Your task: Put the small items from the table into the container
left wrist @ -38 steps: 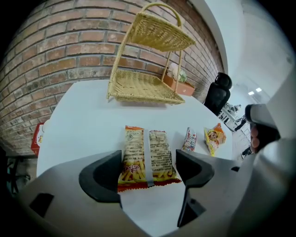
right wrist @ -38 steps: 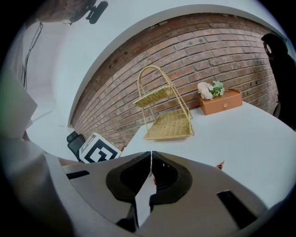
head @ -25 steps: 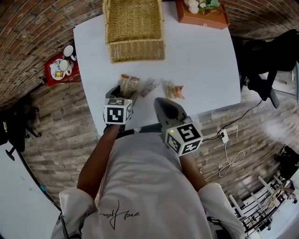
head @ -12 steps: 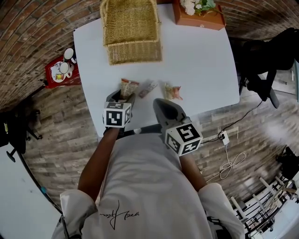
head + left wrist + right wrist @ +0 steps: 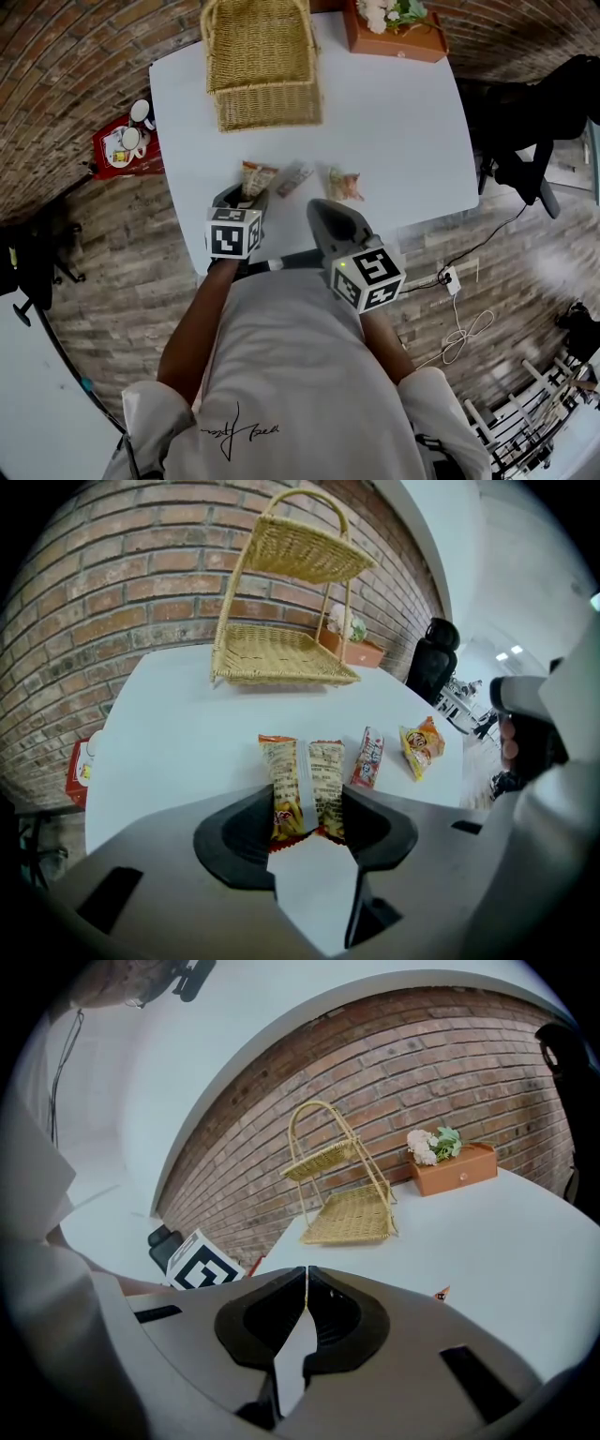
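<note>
A beige-and-orange snack packet [image 5: 302, 780] lies seam-up on the white table [image 5: 394, 122]; the head view shows this packet [image 5: 258, 175] just beyond my left gripper [image 5: 246, 197]. The jaws of my left gripper [image 5: 307, 803] are closing with the packet's near end between them, and the pads touch both of its sides. A narrow red-and-white packet [image 5: 369, 758] and an orange packet [image 5: 422, 747] lie to the right. The two-tier wicker basket [image 5: 267, 103] stands at the far edge. My right gripper [image 5: 323, 211] hovers shut and empty over the near edge.
A brown box with flowers [image 5: 394, 37] stands at the table's far right corner. On the brick floor to the left is a red tray with cups [image 5: 122, 141]. A black chair [image 5: 534, 112] stands right of the table.
My left gripper's jaws have narrowed around the near end of the beige-and-orange packet. The right gripper has stayed where it was.
</note>
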`<state>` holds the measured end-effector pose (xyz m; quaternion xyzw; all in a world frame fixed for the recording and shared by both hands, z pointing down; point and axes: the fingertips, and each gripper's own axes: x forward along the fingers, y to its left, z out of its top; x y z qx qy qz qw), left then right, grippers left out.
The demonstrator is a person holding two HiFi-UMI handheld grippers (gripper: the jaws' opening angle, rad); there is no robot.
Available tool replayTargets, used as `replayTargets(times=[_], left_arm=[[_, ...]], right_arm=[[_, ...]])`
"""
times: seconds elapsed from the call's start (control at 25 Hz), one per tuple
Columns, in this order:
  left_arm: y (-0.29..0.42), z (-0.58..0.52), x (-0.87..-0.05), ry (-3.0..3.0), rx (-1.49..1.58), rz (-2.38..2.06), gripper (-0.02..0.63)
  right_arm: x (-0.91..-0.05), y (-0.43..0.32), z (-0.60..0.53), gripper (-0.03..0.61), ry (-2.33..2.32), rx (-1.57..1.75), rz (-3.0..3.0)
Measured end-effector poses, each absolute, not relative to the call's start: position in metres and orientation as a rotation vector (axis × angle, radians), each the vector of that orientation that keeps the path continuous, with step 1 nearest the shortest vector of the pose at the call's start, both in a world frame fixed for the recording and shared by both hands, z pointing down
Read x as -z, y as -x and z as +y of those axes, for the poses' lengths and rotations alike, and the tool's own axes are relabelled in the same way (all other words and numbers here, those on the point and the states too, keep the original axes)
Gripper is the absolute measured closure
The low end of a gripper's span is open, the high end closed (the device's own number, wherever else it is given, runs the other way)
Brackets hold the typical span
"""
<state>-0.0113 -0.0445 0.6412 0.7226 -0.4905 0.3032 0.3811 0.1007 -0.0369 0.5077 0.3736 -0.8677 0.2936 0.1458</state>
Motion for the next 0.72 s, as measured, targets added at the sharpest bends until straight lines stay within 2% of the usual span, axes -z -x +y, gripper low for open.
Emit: replayTargets(times=[0.72], left_arm=[[0.008,-0.035,-0.63,-1.856,-0.73,-1.26,0.425]], right_arm=[[-0.503,-0.104,-0.032,0.557,-1.062,-0.821,-2.522]])
